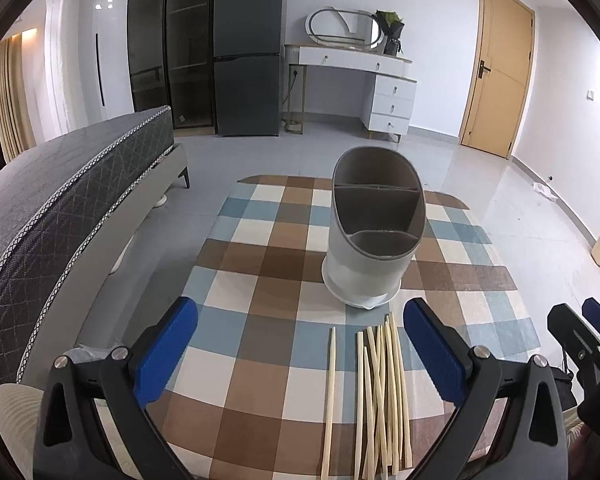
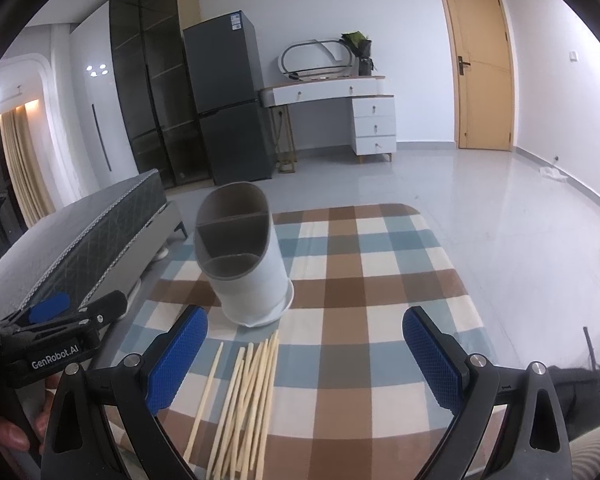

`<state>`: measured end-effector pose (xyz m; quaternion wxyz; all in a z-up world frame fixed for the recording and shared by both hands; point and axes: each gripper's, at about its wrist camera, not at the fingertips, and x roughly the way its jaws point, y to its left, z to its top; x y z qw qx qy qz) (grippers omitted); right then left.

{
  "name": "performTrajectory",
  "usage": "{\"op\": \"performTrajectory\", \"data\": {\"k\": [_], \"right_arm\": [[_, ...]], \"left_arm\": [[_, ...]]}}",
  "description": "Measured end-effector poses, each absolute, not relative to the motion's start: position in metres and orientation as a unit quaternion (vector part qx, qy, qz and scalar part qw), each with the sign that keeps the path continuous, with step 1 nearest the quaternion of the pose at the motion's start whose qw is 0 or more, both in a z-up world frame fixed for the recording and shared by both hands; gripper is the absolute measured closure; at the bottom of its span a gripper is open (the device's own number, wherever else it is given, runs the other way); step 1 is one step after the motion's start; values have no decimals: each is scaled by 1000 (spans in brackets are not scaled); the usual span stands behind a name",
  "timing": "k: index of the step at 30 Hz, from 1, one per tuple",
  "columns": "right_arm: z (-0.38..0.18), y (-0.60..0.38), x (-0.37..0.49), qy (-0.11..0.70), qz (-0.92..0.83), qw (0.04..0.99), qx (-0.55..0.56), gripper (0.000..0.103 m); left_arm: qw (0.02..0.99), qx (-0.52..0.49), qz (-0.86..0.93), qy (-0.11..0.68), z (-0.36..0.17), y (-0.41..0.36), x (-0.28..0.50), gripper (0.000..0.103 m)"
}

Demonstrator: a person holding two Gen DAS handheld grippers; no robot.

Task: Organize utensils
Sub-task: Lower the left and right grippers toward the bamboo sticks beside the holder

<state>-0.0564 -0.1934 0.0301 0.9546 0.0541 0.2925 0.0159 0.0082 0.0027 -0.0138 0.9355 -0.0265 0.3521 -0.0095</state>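
Observation:
A grey oval utensil holder (image 1: 374,228) with three empty compartments stands upright on the checked tablecloth (image 1: 260,280); it also shows in the right wrist view (image 2: 246,268). Several pale wooden chopsticks (image 1: 380,396) lie in a loose bundle in front of it, with one chopstick (image 1: 330,396) apart on the left. They also show in the right wrist view (image 2: 246,404). My left gripper (image 1: 300,344) is open and empty above the near table, the bundle lying between its fingers. My right gripper (image 2: 304,356) is open and empty, right of the chopsticks.
A grey bed (image 1: 60,216) runs along the left of the table. A dark fridge (image 1: 248,52), a white dressing table (image 1: 360,76) and a wooden door (image 1: 500,68) stand at the far wall. The right gripper shows at the left view's right edge (image 1: 588,344).

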Motion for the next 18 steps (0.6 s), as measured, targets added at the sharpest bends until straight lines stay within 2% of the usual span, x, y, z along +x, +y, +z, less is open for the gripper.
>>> {"op": "performTrajectory", "data": {"k": [7,11,15,18], "right_arm": [[24,-194,-39,304,8,951,58,4],[14,-199,-23,322,0,944,67,4],[2,-217,-6,347,3,929,125,4],[-7,-228,6,365,-10,920,145,4]], "left_arm": [[910,-34,-11,412,-40,9,30,3],[879,-22,-20,476,-73,3,52,3],[843,-18,-33,536,-106,-2,71,3],[827,-16,-38,561,-119,-7,81,9]]}}
